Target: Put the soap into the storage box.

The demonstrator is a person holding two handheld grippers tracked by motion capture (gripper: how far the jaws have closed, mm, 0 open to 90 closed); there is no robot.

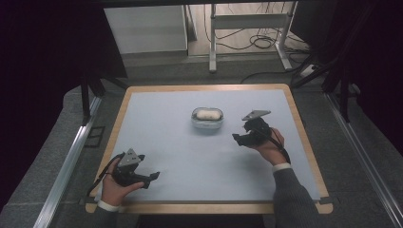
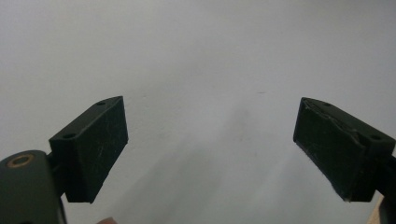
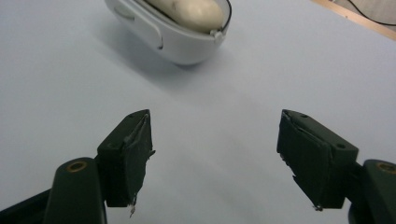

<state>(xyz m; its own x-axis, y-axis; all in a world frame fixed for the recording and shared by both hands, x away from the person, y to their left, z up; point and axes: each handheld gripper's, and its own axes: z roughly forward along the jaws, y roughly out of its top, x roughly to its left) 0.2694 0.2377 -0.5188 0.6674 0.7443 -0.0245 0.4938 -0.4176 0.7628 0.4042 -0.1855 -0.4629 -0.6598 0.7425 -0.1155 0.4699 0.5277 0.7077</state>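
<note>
A: Where does the container (image 1: 207,119) sit?
B: On the table (image 1: 190,156), centre rear, with an oblong item (image 1: 207,114) inside.
A: And the grippers?
B: Right gripper (image 1: 240,138) just right of it; left gripper (image 1: 151,178) near left front.

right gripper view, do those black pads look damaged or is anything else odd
Yes: on the right tool, the pads look frayed, with edges peeling and small shreds hanging off. The white container holding a pale oblong piece looks intact, nothing spilled.
</note>
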